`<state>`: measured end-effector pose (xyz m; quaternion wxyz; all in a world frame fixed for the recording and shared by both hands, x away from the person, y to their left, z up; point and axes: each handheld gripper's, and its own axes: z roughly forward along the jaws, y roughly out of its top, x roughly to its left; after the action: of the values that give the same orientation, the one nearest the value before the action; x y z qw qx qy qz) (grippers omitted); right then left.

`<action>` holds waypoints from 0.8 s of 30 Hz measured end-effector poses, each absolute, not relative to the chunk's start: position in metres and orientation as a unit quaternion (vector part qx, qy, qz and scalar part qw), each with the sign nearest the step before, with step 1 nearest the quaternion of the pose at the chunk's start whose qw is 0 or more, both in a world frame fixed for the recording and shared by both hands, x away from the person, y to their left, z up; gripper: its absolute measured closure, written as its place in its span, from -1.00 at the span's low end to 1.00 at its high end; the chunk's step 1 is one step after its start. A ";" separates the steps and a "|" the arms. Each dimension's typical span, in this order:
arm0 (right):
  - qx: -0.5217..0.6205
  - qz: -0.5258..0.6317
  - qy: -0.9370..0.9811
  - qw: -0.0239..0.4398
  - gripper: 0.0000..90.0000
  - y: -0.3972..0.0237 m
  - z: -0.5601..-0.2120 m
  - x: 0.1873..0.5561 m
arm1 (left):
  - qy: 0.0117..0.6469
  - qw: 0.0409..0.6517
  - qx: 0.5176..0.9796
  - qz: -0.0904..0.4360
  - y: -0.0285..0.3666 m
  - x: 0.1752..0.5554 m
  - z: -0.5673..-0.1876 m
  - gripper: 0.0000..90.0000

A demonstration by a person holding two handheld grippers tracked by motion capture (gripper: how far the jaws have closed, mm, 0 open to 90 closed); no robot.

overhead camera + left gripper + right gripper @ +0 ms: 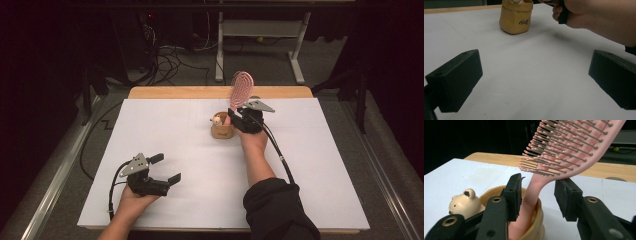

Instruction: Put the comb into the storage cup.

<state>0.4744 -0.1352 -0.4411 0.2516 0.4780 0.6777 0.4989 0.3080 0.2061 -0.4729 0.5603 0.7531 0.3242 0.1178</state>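
right gripper [537, 197]: jaws standing apart around brush [242, 89] handle, not clamping
left gripper [161, 171]: idling wide, empty
brush: light, stiff; gripping handle neck above cup [221, 131]

One pink hairbrush [564, 147], one tan cup [222, 131], one bear figure [465, 202], and two tongs [168, 168] [234, 114].

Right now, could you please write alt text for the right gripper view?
A pink hairbrush stands handle-down in a small tan cup, its handle between the open jaws of the right tool. A cream bear figure sits at the cup's left, on a white table.
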 end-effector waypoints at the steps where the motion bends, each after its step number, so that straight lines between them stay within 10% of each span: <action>1: 0.478 0.499 0.678 0.251 0.28 -0.135 -0.441 0.474 | 0.325 0.560 0.753 0.118 0.206 0.308 -0.473 -1.00; 24: 0.473 0.511 0.668 0.263 -0.61 -0.144 -0.432 0.462 | 0.327 0.553 0.755 0.127 0.206 0.309 -0.473 -1.00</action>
<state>0.4621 -0.1445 -0.4315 0.2632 0.4726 0.6683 0.5107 0.3090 0.2059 -0.4733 0.5535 0.7554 0.3270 0.1270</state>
